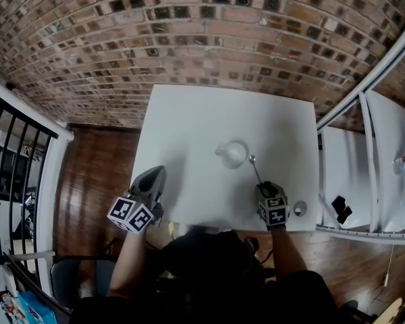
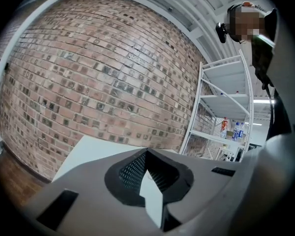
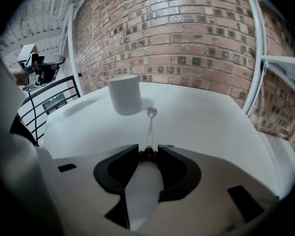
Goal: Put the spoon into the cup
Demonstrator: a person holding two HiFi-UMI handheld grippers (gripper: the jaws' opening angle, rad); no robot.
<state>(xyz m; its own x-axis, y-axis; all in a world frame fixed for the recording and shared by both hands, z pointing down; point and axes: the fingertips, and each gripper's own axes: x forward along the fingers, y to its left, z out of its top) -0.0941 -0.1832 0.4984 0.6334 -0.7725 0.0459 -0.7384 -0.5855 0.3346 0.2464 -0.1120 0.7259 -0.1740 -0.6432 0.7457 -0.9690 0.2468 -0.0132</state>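
A white cup point(image 1: 233, 154) stands upright near the middle of the white table point(image 1: 202, 113). Just right of it lies a slim metal spoon point(image 1: 255, 169), bowl toward the cup and handle toward me. My right gripper point(image 1: 263, 184) is down at the handle's near end. In the right gripper view its jaw tips point(image 3: 148, 153) pinch the dark end of the spoon point(image 3: 150, 127), which lies flat and points at the cup point(image 3: 124, 94). My left gripper point(image 1: 156, 172) hovers level over the table's near left part, shut and holding nothing point(image 2: 146, 154).
A small round grey object point(image 1: 300, 208) sits at the table's near right corner. White metal shelving point(image 1: 385, 147) with bottles stands to the right, and a black railing point(image 1: 20, 154) to the left. A brick wall point(image 1: 202, 25) backs the table.
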